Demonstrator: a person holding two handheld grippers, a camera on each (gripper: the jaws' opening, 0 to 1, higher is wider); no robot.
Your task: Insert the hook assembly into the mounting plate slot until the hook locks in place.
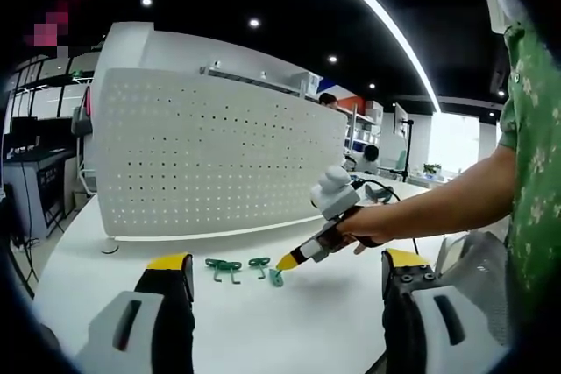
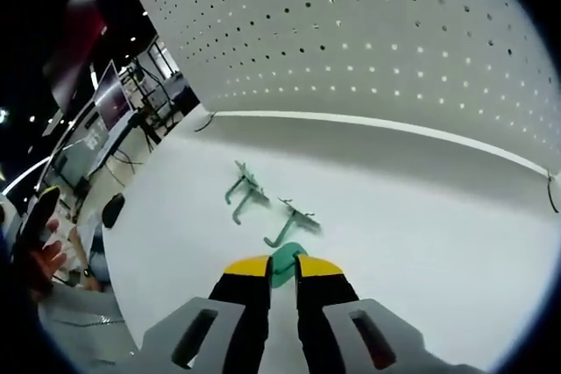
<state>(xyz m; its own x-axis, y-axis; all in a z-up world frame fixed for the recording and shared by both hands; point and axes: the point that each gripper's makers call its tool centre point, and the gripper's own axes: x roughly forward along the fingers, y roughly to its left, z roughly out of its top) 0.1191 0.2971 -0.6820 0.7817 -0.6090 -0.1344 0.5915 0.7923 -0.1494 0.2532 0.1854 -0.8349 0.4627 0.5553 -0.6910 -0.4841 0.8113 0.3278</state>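
Observation:
A white perforated mounting plate stands upright across the white table. Three green hooks lie in front of it. Two of them rest loose on the table and appear again in the right gripper view. The third hook sits low at the table surface, pinched between the yellow tips of my right gripper, which is shut on it. My left gripper is open, its jaws far apart, well back from the hooks.
A person's arm and green patterned shirt fill the right side. The plate's foot rests near the table's left edge. Desks with monitors lie beyond the table, and a hand shows at far left.

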